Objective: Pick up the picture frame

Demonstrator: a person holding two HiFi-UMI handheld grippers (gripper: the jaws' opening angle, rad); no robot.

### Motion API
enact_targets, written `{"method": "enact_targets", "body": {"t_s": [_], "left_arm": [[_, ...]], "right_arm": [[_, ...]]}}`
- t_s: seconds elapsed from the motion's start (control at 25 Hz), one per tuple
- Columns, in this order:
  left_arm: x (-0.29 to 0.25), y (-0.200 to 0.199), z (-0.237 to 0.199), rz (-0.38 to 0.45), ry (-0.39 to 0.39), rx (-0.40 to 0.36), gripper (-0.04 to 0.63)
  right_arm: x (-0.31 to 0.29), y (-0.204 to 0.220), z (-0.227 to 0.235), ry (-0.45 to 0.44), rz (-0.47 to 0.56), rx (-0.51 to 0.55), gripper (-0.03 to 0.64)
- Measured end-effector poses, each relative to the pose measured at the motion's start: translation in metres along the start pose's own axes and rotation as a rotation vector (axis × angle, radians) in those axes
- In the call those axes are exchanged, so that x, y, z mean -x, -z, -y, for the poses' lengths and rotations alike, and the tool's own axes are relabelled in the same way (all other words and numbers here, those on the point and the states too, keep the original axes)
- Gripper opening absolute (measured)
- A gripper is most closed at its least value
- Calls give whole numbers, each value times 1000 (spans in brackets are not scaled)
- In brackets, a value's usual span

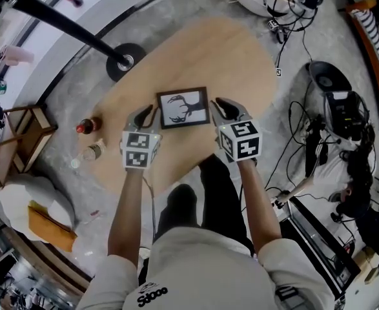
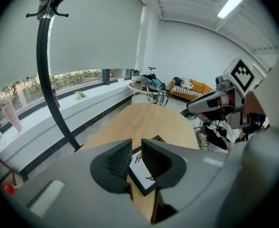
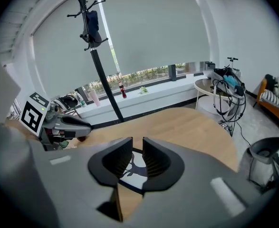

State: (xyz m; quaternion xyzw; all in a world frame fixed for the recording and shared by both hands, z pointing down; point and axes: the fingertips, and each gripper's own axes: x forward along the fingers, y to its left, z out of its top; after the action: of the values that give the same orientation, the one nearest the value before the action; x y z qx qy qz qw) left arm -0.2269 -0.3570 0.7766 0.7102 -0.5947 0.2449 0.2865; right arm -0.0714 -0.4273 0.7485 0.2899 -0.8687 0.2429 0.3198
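A black picture frame [image 1: 183,107] with a deer-antler print lies flat on the oval wooden table [image 1: 241,63]. My left gripper [image 1: 152,116] sits at the frame's left edge and my right gripper [image 1: 216,108] at its right edge, both low over the tabletop. In the left gripper view the jaws [image 2: 136,148] stand a narrow gap apart, and a corner of the frame [image 2: 144,177] shows beyond them. The right gripper [image 3: 138,146] also has a small gap, with the frame [image 3: 134,172] visible through it. Neither pair of pads presses on anything.
Two bottles [image 1: 88,126] [image 1: 89,154] stand on the floor left of the table, near a wooden stool [image 1: 31,134]. A coat stand base [image 1: 126,61] sits at the far left edge. Cables and equipment [image 1: 331,108] crowd the floor on the right.
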Motion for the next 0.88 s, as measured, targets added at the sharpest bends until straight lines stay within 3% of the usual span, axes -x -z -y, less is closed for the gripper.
{"method": "enact_targets", "body": {"t_s": [0.44,0.88], "left_arm": [[-60,46,-8,-78,-12,43,74],[-109,98,-12,-164,-9,104,118]], "right_arm": [[-60,53,27,-9,-89,-78,82],[-107,104,50,-6,-196,-56,129]]}}
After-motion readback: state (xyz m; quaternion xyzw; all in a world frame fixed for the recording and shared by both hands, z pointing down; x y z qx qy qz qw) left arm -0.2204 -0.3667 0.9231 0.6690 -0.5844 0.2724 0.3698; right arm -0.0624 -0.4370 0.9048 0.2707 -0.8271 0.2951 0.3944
